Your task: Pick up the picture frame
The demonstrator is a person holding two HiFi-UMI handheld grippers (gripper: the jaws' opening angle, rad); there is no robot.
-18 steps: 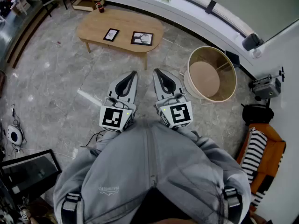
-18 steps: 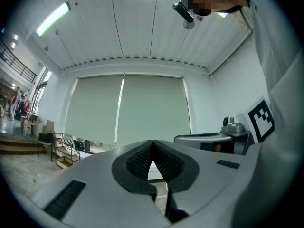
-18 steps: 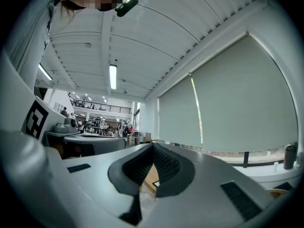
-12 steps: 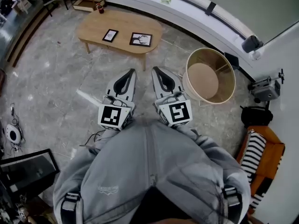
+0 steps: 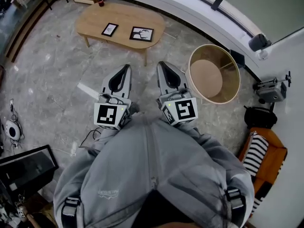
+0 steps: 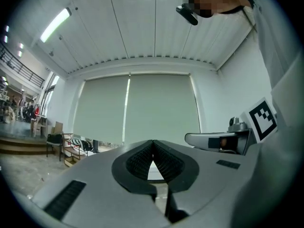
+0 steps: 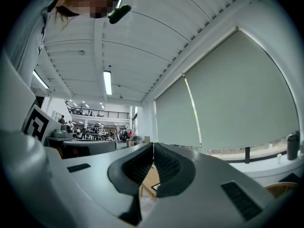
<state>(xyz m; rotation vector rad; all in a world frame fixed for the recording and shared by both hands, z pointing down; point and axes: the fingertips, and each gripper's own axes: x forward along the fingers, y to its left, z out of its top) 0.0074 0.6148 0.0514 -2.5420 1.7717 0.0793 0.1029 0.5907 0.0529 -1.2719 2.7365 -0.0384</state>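
Note:
Two black picture frames lie flat on a low oval wooden table ahead of me: a larger one to the right and a smaller one to the left. My left gripper and right gripper are held side by side in front of my body, well short of the table, both shut and empty. In the left gripper view the left gripper points level at a blind-covered window. Below the closed tips of the right gripper, the right gripper view catches the table's edge.
A round wooden drum-shaped basket stands to the right of my grippers. A long white ledge curves behind the table. An orange seat with a striped cushion is at the right, a black monitor on the floor at the lower left.
The table and frames have drifted slightly up and left in the head view. Both grippers stay shut and sit a little higher in the picture.

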